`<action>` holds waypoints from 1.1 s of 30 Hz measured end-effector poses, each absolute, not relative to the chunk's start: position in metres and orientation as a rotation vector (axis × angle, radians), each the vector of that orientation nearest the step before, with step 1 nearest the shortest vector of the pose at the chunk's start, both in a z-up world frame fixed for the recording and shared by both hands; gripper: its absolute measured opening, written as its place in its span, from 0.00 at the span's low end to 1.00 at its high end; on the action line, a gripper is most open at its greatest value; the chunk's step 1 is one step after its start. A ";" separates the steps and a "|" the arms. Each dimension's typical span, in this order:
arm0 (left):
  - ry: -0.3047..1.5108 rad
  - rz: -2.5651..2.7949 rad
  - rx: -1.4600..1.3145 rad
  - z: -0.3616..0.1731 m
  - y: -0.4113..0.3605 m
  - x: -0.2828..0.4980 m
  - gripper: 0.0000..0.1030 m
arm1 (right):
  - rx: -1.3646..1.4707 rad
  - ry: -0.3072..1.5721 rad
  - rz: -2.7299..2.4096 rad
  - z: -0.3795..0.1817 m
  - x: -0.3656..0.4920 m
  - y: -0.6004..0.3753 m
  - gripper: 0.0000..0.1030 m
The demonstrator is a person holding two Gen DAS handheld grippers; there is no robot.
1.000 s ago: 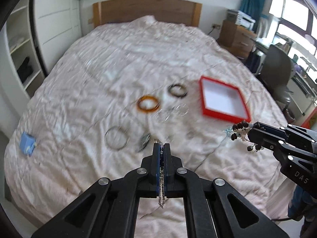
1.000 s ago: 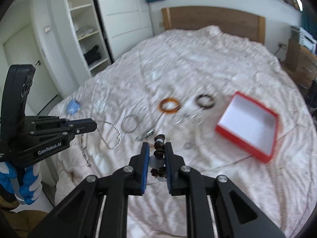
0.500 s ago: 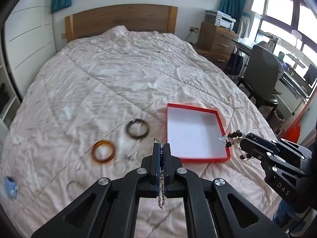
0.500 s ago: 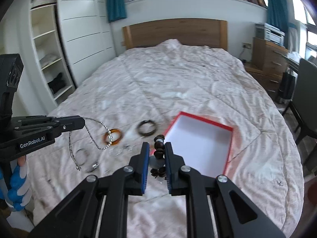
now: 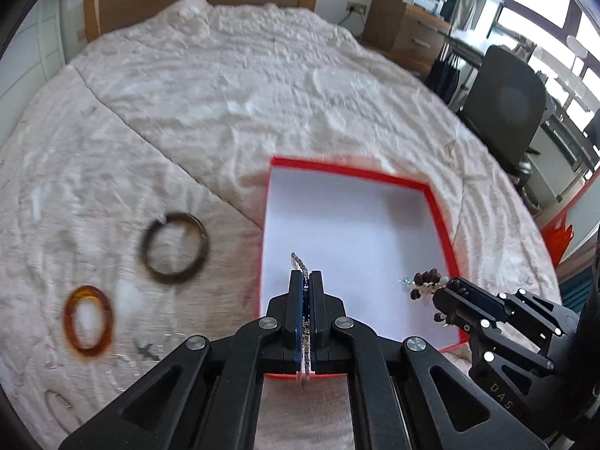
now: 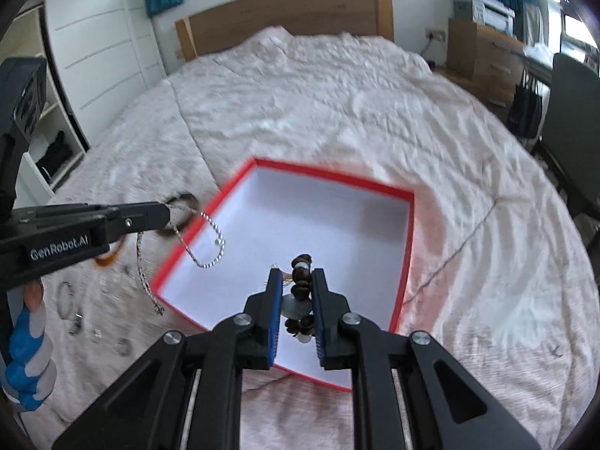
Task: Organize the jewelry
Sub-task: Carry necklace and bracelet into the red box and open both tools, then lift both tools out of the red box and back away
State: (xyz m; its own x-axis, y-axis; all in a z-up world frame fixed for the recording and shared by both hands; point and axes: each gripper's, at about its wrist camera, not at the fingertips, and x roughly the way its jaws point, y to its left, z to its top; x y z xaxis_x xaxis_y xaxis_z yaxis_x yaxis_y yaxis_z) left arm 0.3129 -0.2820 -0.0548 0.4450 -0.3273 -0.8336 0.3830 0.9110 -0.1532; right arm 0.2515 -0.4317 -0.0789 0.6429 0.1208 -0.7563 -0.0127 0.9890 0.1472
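Both tools tilt downward over the red box [image 6: 407,247] on the bed [image 5: 225,86]. The left tool [image 5: 306,281] is clamped on a silver chain [image 6: 210,258]. The right tool [image 6: 296,292] grips a dark beaded bracelet [image 6: 302,285].

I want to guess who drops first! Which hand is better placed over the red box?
Probably right: its gripper holds the dark beaded bracelet over the red box's white floor. The left gripper's silver chain straddles the box's edge.
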 end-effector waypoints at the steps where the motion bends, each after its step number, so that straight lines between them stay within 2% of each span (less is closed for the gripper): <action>1: 1.034 -0.439 0.070 -0.065 -0.285 0.314 0.02 | 0.138 0.883 0.065 -0.087 0.253 -0.436 0.14; 12: 1.092 -0.386 0.107 -0.103 -0.287 0.322 0.03 | 0.155 0.937 0.013 -0.114 0.252 -0.445 0.15; 14: 1.097 -0.387 0.095 -0.104 -0.285 0.323 0.11 | 0.158 0.948 0.001 -0.116 0.251 -0.445 0.17; 17: 1.097 -0.403 0.089 -0.100 -0.286 0.321 0.18 | 0.165 0.951 -0.016 -0.115 0.248 -0.448 0.32; 18: 1.092 -0.407 0.094 -0.098 -0.287 0.320 0.20 | 0.167 0.948 -0.019 -0.113 0.247 -0.448 0.38; 20: 1.075 -0.401 0.101 -0.091 -0.288 0.315 0.30 | 0.171 0.939 -0.027 -0.108 0.244 -0.450 0.39; 26: 1.006 -0.384 0.079 -0.055 -0.274 0.298 0.30 | 0.187 0.897 -0.048 -0.077 0.225 -0.453 0.39; 33: 0.922 -0.317 0.061 0.007 -0.223 0.267 0.30 | 0.200 0.822 -0.049 -0.027 0.187 -0.444 0.39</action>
